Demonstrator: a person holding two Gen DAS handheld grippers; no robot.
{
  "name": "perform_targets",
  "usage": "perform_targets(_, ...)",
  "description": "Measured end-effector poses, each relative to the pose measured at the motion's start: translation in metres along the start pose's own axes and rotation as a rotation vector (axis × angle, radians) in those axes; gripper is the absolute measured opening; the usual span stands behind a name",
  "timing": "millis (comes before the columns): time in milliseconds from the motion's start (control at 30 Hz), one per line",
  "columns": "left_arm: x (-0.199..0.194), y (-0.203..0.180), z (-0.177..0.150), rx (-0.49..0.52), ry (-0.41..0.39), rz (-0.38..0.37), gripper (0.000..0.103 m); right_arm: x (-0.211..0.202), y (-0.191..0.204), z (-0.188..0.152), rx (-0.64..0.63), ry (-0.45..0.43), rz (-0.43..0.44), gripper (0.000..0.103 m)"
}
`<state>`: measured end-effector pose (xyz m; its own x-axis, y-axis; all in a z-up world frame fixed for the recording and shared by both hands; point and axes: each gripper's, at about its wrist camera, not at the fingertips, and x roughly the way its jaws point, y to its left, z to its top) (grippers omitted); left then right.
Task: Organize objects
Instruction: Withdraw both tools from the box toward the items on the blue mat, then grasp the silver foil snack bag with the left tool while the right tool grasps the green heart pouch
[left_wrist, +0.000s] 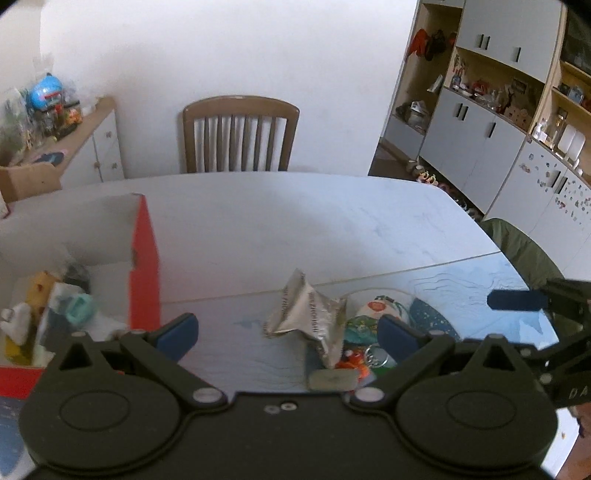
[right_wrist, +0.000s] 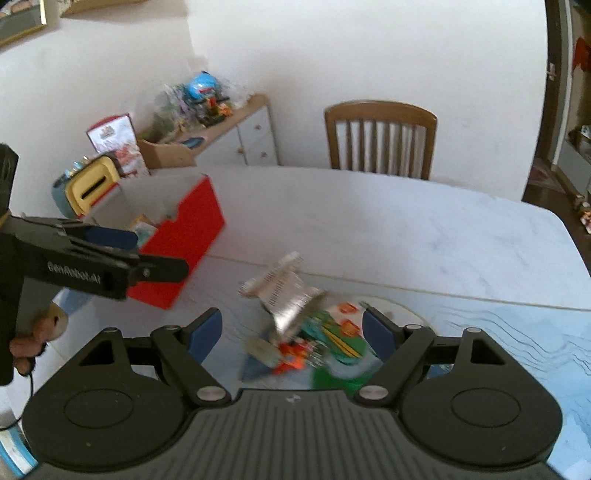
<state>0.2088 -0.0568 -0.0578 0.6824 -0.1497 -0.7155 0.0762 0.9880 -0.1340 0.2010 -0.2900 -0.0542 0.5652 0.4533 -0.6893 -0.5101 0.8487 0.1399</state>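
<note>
While both my jaws gape wide, empty, crumpled silver foil packet (left_wrist: 308, 317) lies on pale surface (left_wrist: 295, 221) at twelve o'clock, between left gripper (left_wrist: 288, 332) tips; red-walled cardboard box (left_wrist: 144, 258) at ten o'clock. Right gripper (right_wrist: 291, 330) equally near.

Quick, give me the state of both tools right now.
Left tool: open, holding nothing, above the silver foil packet.
Right tool: open, holding nothing, over the same small pile on the table.

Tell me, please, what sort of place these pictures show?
Most likely a home dining room: a large pale table with a wooden chair behind it, wall cupboards crowded with household things, and toys on a sideboard.
</note>
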Motion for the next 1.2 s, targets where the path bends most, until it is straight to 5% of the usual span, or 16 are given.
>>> perform_targets(467, 0.084, -0.018, -0.003, 0.073, 0.111, 0.049, 0.103, 0.046, -0.054, -0.024, 0.046, 0.086, -0.081, 0.083)
perform_targets(1200, 0.149, -0.015, -0.001, 0.141, 0.187, 0.045, 0.094, 0.134, -0.073, -0.017, 0.079, 0.203, 0.032, 0.077)
